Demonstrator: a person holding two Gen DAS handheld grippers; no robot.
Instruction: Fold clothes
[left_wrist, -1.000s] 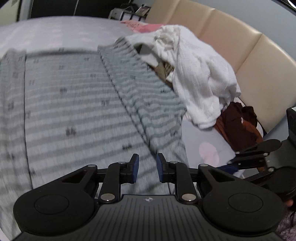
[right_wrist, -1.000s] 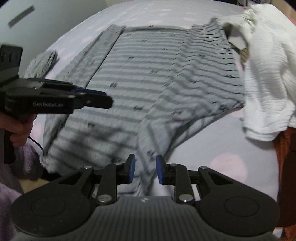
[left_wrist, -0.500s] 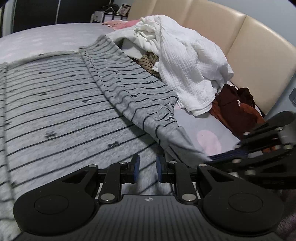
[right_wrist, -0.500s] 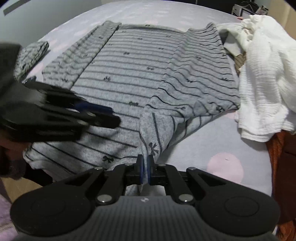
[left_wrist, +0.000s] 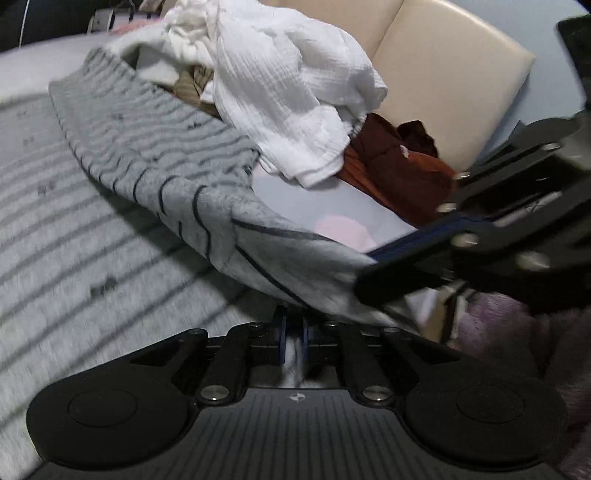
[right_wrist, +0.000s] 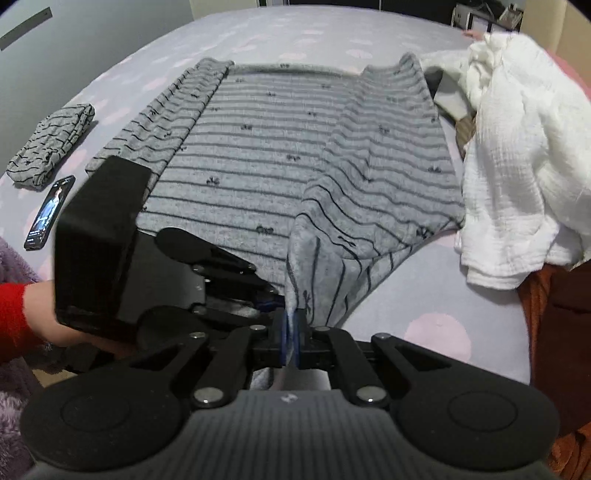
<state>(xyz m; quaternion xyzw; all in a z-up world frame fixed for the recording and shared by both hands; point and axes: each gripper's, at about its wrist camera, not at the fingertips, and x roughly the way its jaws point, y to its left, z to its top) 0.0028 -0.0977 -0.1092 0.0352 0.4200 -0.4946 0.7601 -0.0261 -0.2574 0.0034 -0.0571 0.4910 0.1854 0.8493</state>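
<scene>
A grey striped shirt (right_wrist: 266, 155) lies spread flat on the bed, both sleeves folded in over the body. My right gripper (right_wrist: 293, 334) is shut on the cuff end of the right sleeve (right_wrist: 325, 266), which rises off the bed toward it. In the left wrist view that same gripper (left_wrist: 369, 266) shows at the right edge, pinching the cuff. My left gripper (left_wrist: 293, 332) is shut on a bit of the shirt's near hem, with pale fabric between its blue pads. Seen from the right wrist, the left gripper (right_wrist: 267, 297) sits right beside the held cuff.
A heap of white cloth (right_wrist: 517, 147) and a rust-brown garment (left_wrist: 399, 170) lie at the right against the cream headboard (left_wrist: 443, 74). A folded striped piece (right_wrist: 51, 144) and a phone (right_wrist: 48, 206) rest at the left on the lavender dotted sheet (right_wrist: 424, 280).
The right gripper shut on the sleeve cuff and lifted it. The left gripper moved in next to it and went from open to shut on the hem.
</scene>
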